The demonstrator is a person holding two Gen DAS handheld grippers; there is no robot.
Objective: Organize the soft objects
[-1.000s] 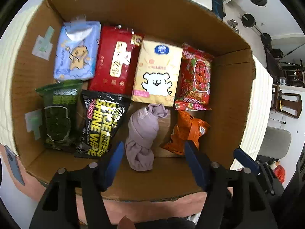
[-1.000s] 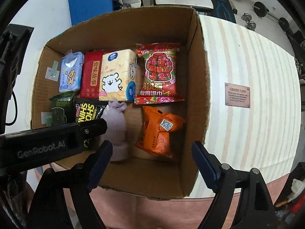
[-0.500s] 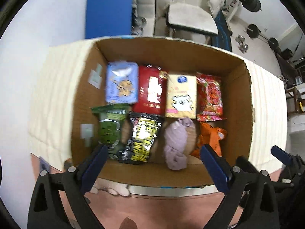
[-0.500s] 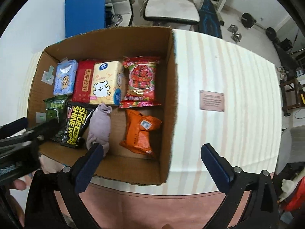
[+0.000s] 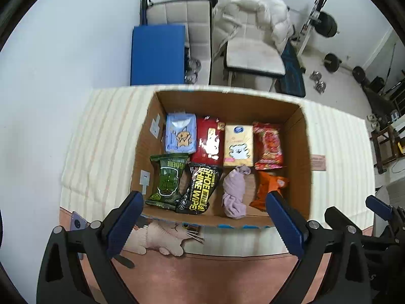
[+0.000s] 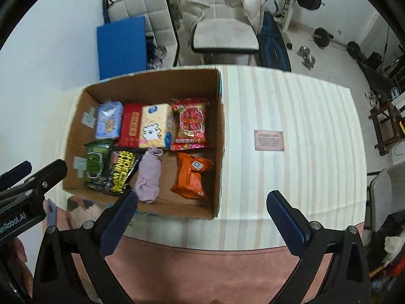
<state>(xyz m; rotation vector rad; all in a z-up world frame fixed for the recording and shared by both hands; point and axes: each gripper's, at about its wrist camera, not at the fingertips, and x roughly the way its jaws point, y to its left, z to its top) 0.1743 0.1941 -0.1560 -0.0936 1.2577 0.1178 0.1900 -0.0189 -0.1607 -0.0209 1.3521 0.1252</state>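
Cream striped cloth point(image 6: 291, 116) covers the table, with a white chair and barbell weights on the floor beyond it. On the cloth's left part sits an open brown cardboard box point(image 5: 300, 152) holding two rows of soft goods. Along the far row lie a pale blue tissue pack point(image 5: 180, 133), a red tissue pack point(image 5: 208, 139), a yellow tissue pack with a white bear point(image 5: 238, 145) and a red patterned wipes packet point(image 5: 268, 145). Along the near row lie a dark green wipes packet point(image 5: 168, 180), a black shoe-wipes packet with yellow lettering point(image 5: 200, 188), a rolled mauve sock point(image 5: 234, 192) and a crumpled orange packet point(image 5: 269, 186).

Outside the box, just beside its near wall, a pink plush cat point(image 5: 165, 235) lies on the cloth edge. A small brown plaque point(image 6: 268, 140) rests on the cloth, right of the box.

Both tongs hover above the table's near edge, clear of everything. The left gripper point(image 5: 203, 224) is spread wide and holds nothing; the right gripper point(image 6: 200, 220) is likewise wide apart and empty.
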